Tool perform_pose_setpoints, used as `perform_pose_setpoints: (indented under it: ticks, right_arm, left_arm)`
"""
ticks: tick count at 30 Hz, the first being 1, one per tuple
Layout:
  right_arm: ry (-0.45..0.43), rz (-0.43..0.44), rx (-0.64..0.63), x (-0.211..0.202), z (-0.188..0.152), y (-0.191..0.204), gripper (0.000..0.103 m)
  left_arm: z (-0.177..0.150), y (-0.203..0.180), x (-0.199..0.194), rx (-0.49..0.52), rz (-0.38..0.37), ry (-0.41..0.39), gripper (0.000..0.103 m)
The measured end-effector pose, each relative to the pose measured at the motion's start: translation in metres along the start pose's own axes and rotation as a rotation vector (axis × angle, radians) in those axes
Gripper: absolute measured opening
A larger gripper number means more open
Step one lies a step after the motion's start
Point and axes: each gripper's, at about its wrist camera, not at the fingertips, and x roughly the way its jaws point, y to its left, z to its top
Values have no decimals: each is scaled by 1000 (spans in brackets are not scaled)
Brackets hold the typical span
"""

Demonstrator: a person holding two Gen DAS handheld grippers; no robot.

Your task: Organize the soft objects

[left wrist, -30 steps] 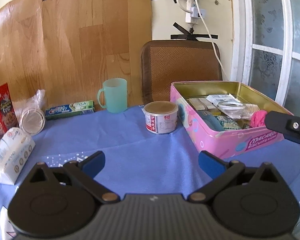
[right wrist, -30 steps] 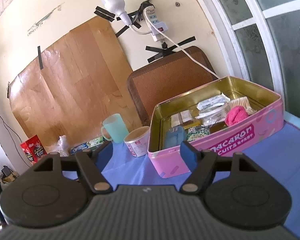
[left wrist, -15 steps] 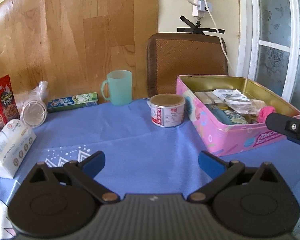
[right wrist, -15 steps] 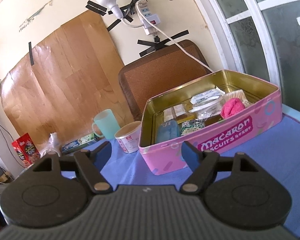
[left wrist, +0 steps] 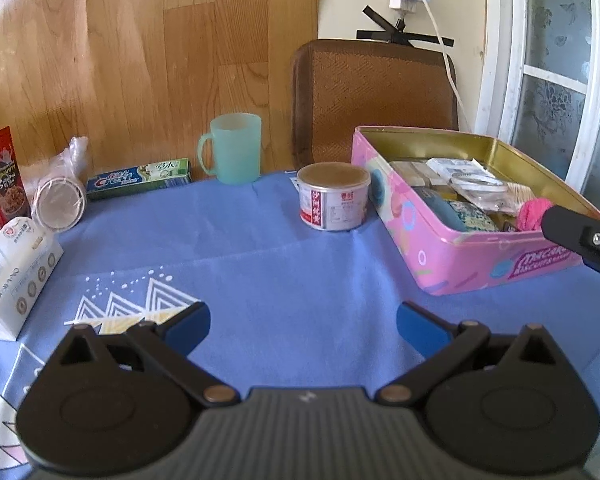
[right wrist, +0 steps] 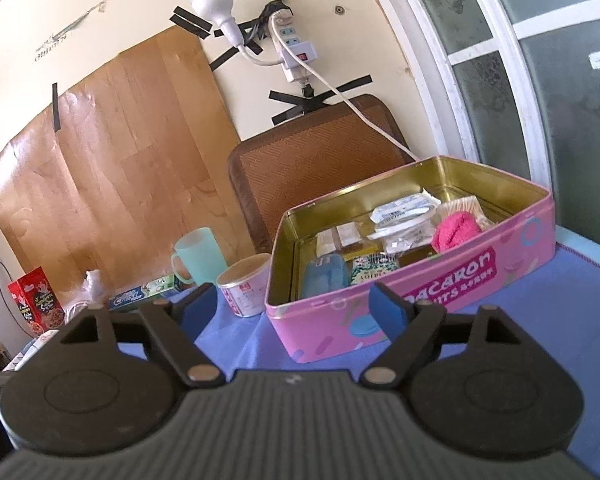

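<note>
Bare blue cloth [left wrist: 300, 280] ahead of left gripper [left wrist: 303, 322], passable; can [left wrist: 333, 196] just beside pink tin [left wrist: 452, 256], narrow gap; mug [left wrist: 232, 148] and toothpaste box [left wrist: 140, 178] line back edge; tissue pack [left wrist: 14, 276] blocks left; tin open-topped.

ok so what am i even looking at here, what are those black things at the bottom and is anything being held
They are hand-held grippers, one in each of a person's hands, each with a camera looking along its two blue-tipped fingers. One picture is from the left gripper, the other from the right gripper. Both are open and hold nothing; the right one's jaws have just been opening. On the blue tablecloth sit a pink biscuit tin of small items including a pink soft ball, a can, a green mug, a toothpaste box and a tissue pack.
</note>
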Motion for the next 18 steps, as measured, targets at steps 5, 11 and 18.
perform_pose_setpoints:
  ticks: [5, 11, 18]
  right_arm:
    - [1, 1, -8, 2, -2, 3, 85]
    - [-1, -10, -6, 3, -2, 3, 85]
    - [-19, -17, -6, 0, -1, 4, 86]
  left_arm:
    - [-2, 4, 1, -9, 7, -1, 103]
    - [-3, 6, 1, -8, 21, -12, 103]
    - [-3, 6, -3, 6, 7, -32, 103]
